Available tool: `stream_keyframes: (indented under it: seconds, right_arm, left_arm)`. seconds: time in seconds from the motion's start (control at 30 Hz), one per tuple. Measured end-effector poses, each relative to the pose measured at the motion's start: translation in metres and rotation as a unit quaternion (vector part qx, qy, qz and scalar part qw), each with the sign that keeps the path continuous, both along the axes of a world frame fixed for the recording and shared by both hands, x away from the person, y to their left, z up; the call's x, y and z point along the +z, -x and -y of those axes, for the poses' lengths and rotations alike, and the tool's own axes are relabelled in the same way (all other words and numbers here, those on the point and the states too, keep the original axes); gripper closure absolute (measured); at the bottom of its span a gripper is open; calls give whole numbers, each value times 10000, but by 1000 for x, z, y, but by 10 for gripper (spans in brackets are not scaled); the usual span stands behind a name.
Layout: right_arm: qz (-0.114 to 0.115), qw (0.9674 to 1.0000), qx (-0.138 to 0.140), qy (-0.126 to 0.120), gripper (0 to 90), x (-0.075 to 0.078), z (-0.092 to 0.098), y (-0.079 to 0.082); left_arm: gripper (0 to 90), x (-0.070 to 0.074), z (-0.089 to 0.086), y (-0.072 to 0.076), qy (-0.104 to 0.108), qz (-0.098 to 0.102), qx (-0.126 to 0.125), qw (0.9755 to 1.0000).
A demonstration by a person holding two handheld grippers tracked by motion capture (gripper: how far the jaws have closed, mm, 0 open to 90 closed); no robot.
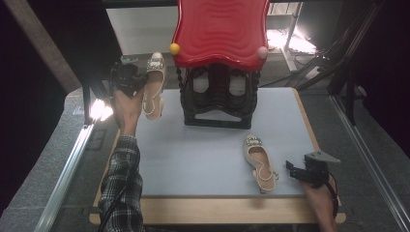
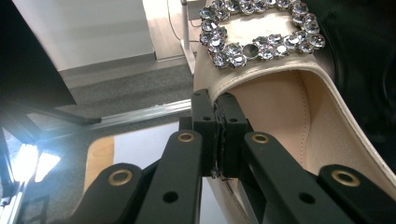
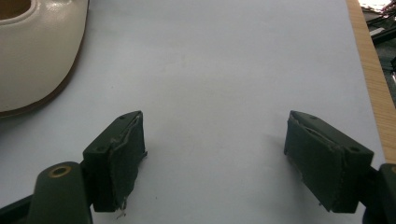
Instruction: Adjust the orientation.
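- The left gripper (image 1: 129, 79) pinches the side edge of a cream jewelled shoe (image 1: 154, 84), holding it in the air left of the red-topped black rack (image 1: 220, 96).
- The right gripper (image 3: 215, 158) rests with jaws spread wide on the grey mat (image 1: 203, 154), just beside a second cream shoe (image 1: 260, 163).

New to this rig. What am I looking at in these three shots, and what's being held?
No robot here: a person holds a two-jaw claw in each hand. The high view looks down on the table from the person's side. The other two pictures come from cameras riding on each claw, looking along its black jaws.

The left claw is shut on the side edge of a cream shoe with a jewelled buckle, raised at the table's far left corner; the left gripper view shows its jaws pinching that shoe's rim. The right claw is open over the bare mat. The second shoe lies on the mat beside it. At the back stands a black rack with a red top.
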State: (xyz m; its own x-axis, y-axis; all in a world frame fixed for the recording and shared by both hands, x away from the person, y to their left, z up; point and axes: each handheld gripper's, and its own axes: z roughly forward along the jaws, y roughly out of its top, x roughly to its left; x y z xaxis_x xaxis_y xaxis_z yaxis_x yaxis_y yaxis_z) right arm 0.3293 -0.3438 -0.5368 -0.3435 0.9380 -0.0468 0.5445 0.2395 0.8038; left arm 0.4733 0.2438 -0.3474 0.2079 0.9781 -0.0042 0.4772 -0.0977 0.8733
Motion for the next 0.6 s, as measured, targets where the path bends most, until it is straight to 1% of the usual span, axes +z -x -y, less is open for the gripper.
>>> stream_keyframes:
  seconds: [0.07, 0.23, 0.3, 0.4, 0.47, 0.6]
  right_arm:
    - [0, 10000, 3, -3, 205, 0, 0, 0]
    - [1, 10000, 3, 1, 204, 0, 0, 0]
    - [2, 10000, 4, 0, 205, 0, 0, 0]
    - [-1, 10000, 5, 0, 205, 0, 0, 0]
    - [1, 10000, 4, -1, 204, 0, 0, 0]
    - [5, 10000, 9, 4, 204, 0, 0, 0]
  left_arm:
    - [881, 8, 1, -7, -77, 21, 9, 10000]
    - [882, 32, 2, -20, -105, 142, -27, 9998]
    - [882, 41, 2, -25, -171, 162, -25, 9997]
    - [882, 55, 3, -33, -203, 205, -20, 9996]
    - [882, 64, 4, -37, -214, 274, -29, 9994]
    - [882, 78, 6, -42, -141, 322, -44, 9994]
